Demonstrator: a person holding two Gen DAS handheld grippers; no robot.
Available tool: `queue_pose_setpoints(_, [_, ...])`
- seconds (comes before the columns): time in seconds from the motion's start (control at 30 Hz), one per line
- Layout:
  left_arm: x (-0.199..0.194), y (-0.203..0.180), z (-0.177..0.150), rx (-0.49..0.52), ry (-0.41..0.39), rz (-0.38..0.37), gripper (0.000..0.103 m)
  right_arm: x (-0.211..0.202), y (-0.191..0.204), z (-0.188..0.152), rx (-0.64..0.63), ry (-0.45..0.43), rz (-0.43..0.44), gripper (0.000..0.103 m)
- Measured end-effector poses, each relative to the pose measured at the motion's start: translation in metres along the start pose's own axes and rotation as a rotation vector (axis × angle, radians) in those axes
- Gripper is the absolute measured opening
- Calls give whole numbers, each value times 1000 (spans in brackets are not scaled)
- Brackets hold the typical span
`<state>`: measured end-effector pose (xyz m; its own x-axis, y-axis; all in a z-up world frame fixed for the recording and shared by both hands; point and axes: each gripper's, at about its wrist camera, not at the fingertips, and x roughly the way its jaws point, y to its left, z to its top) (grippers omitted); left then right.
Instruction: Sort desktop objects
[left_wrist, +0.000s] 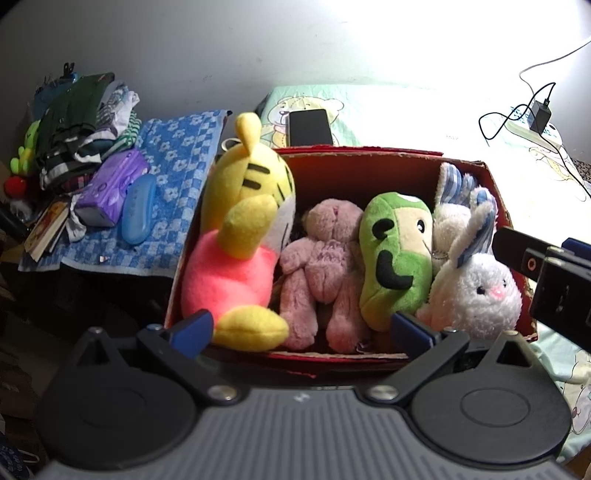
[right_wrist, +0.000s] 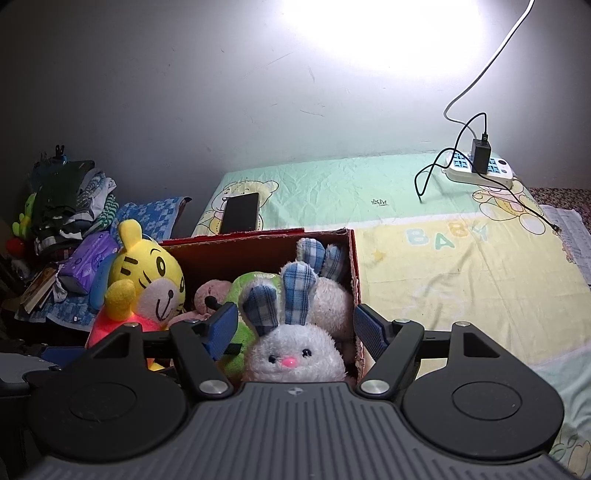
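a pale grey wall stands behind a bed-like surface covered by a mint and yellow baby blanket (right_wrist: 436, 258) printed with bears. on it sits a red cardboard box (left_wrist: 369, 162), the landmark here. inside the box, from its left wall to its right, are packed a yellow tiger plush (left_wrist: 240, 236) in a pink top, a pink teddy bear (left_wrist: 325, 266), a green plush (left_wrist: 395, 254) and a white rabbit plush (left_wrist: 476, 291) with blue plaid ears; a second white plaid-eared plush (right_wrist: 328, 280) lies behind the rabbit at the box's far right corner. just behind the box a black phone (right_wrist: 240, 212) lies flat on the blanket. well to the right of the box is a white power strip (right_wrist: 480, 171) with a black charger plugged in. left of the box, a blue flowered towel (left_wrist: 177, 155) carries a purple tissue pack (left_wrist: 110, 188), a blue case (left_wrist: 138, 208) and folded clothes (left_wrist: 85, 125).

the left gripper (left_wrist: 303, 330) hovers at the box's near edge, jaws spread wide, holding nothing. the right gripper (right_wrist: 295, 328) hangs over the rabbit, jaws wide apart and empty, one finger on each side of its head.
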<state>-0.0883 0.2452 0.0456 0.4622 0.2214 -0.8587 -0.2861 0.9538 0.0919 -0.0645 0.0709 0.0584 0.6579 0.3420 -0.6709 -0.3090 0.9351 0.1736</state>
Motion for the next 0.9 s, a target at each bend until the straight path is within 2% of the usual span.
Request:
queue_pose_setpoints(0.5, [16, -11, 11, 49, 22, -14, 101, 12, -11, 5, 20, 14, -4, 69])
queue_pose_setpoints(0.9, [26, -5, 15, 17, 16, -31, 101, 25, -6, 9, 10, 37, -7, 69])
